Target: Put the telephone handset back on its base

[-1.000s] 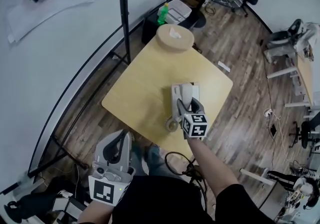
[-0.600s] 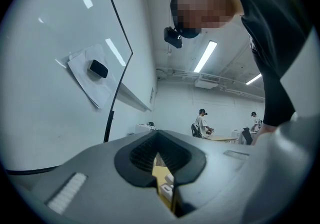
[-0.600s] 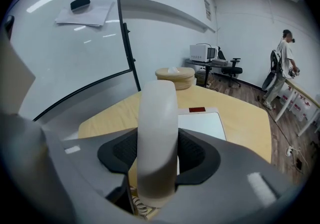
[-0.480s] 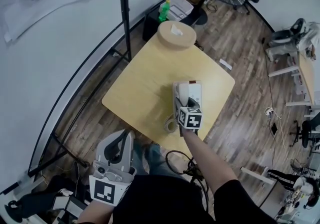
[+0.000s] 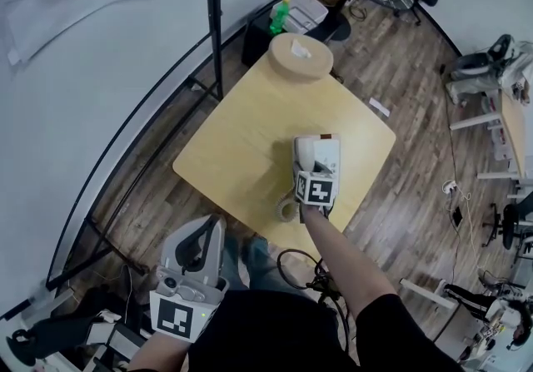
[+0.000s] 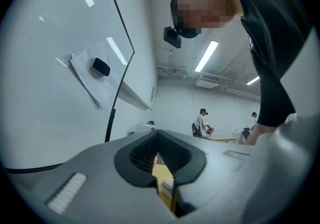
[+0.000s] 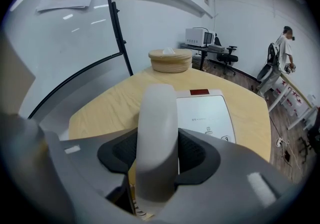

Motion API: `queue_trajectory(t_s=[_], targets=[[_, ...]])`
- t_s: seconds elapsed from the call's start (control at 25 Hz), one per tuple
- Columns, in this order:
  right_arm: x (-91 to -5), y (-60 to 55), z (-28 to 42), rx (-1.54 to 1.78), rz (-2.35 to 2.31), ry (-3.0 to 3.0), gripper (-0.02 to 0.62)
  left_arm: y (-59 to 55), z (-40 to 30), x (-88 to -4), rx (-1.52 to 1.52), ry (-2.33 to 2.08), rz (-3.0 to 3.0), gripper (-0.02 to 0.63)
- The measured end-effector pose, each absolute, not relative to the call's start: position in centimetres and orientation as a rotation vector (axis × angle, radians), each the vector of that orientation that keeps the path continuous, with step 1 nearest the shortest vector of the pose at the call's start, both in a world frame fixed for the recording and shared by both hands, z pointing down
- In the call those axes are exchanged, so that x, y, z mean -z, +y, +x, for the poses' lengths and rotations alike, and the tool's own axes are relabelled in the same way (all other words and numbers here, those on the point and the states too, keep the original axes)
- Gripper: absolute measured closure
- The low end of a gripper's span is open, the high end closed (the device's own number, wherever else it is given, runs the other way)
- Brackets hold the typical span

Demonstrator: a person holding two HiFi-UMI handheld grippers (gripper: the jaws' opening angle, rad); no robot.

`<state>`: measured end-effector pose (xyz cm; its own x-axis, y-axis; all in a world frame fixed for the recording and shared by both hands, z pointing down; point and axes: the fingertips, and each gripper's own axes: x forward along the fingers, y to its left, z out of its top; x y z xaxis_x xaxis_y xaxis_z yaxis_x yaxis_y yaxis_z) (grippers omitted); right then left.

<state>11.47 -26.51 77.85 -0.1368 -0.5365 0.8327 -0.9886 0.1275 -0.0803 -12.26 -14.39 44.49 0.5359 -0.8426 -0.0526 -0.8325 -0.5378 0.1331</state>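
- Left gripper (image 5: 202,239), low by the person's waist: jaws pressed together on nothing.
- Right gripper (image 5: 310,172) pinches the telephone handset (image 7: 157,128) over the left side of the base (image 7: 207,113).
- The base sits on the wooden table (image 5: 233,146); a round wooden box (image 5: 300,57) is at the far corner.

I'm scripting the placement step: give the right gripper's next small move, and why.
Probably ease the handset straight down onto the base before opening. The right gripper has its jaws shut on the handset, which runs along the base's left side, seemingly not yet seated.
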Motion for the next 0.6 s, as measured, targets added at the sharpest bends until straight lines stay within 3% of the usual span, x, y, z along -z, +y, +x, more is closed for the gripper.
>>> queue_trajectory(t_s=[0.6], targets=[[-78.49,-26.52,11.17,-0.844,1.467,-1.670,0.365,-14.46,-13.10,-44.89,0.183,-1.464,2.652,0.606]])
